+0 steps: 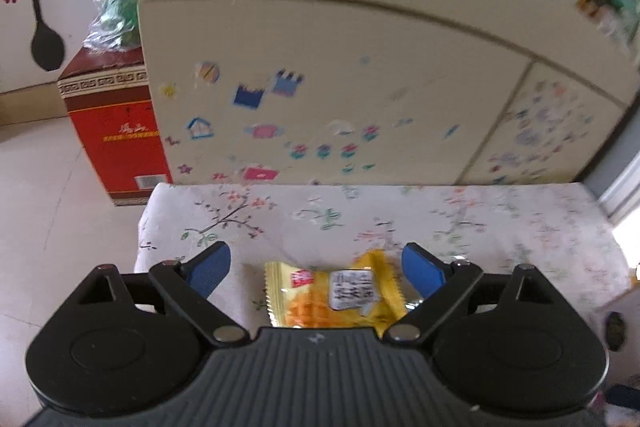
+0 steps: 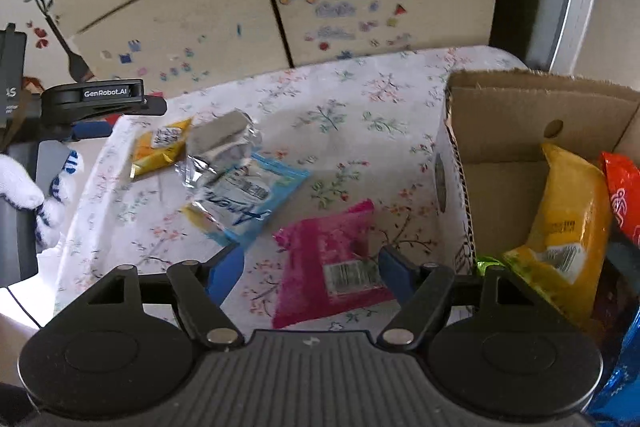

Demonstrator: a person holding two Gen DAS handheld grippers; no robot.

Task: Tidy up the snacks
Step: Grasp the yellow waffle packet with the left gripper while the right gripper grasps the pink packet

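Snack sort part-way: some boxed, four still out.
Left gripper [image 1: 316,269] gapes over the yellow packet [image 1: 334,293] near the table's [image 2: 360,99] left edge; right gripper [image 2: 312,273] straddles the pink packet [image 2: 332,267] beside the cardboard box [image 2: 520,107], grasping nothing; silver [image 2: 220,143] and blue [image 2: 248,195] packets wait.

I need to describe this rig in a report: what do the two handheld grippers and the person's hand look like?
Both the left gripper and right gripper have black ribbed bodies, black linkages with silver pivots and blue pads. From the side, the left one reads GenRobot.AI. The hand wears a white glove with blue markings.
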